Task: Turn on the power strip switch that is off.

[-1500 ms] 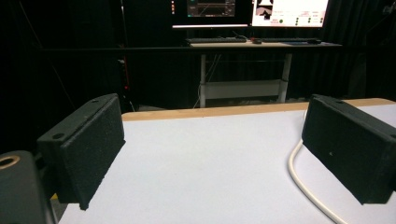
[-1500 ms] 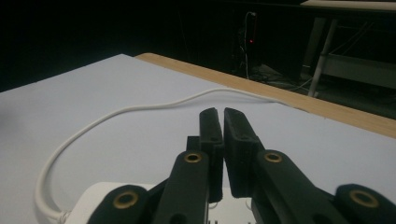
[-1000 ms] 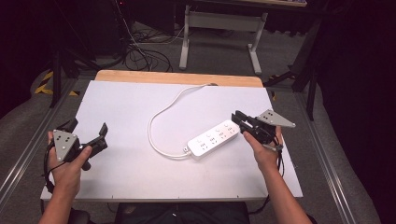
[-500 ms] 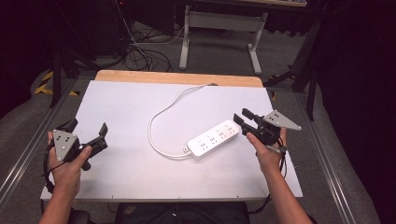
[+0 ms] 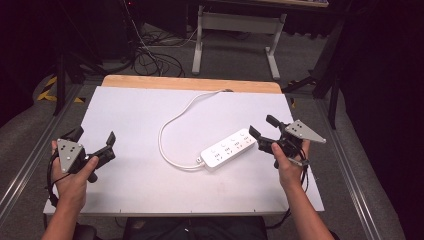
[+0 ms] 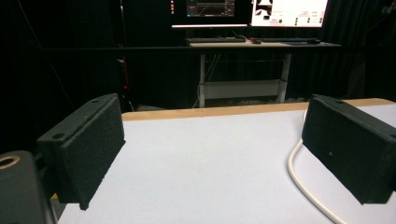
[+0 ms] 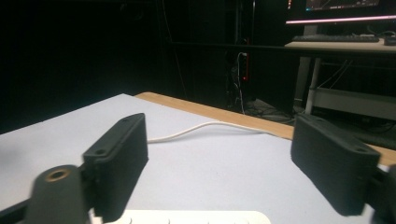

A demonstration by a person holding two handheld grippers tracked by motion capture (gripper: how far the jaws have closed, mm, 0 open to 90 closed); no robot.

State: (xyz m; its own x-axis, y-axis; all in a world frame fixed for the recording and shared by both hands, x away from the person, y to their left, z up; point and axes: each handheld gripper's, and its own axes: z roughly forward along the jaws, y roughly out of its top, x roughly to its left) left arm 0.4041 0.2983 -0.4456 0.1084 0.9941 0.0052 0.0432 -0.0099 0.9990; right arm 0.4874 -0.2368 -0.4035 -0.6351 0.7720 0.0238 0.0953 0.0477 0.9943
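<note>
A white power strip (image 5: 227, 149) lies slanted at the middle of the white tabletop (image 5: 135, 115). Its white cable (image 5: 172, 132) loops left, then runs to the back edge. My right gripper (image 5: 261, 126) sits just off the strip's right end. Its jaws have just been opening and now stand open. In the right gripper view the strip's end (image 7: 187, 217) lies low between the pads (image 7: 121, 158), untouched, with the cable (image 7: 205, 126) beyond. My left gripper (image 5: 94, 135) rests open near the table's left edge with nothing in it. In the left gripper view the cable (image 6: 299, 175) passes by the right pad.
A wooden strip (image 5: 190, 83) borders the table's back edge. Metal rails (image 5: 30, 160) run along both sides. Beyond stand a desk frame (image 5: 235, 25) and loose floor cables (image 5: 150, 55). A desk with monitors (image 6: 261, 9) stands farther back.
The right gripper's jaws have parted from near shut at the strip's right end to wide open, and it has edged slightly right. The left gripper and the strip have stayed put.
</note>
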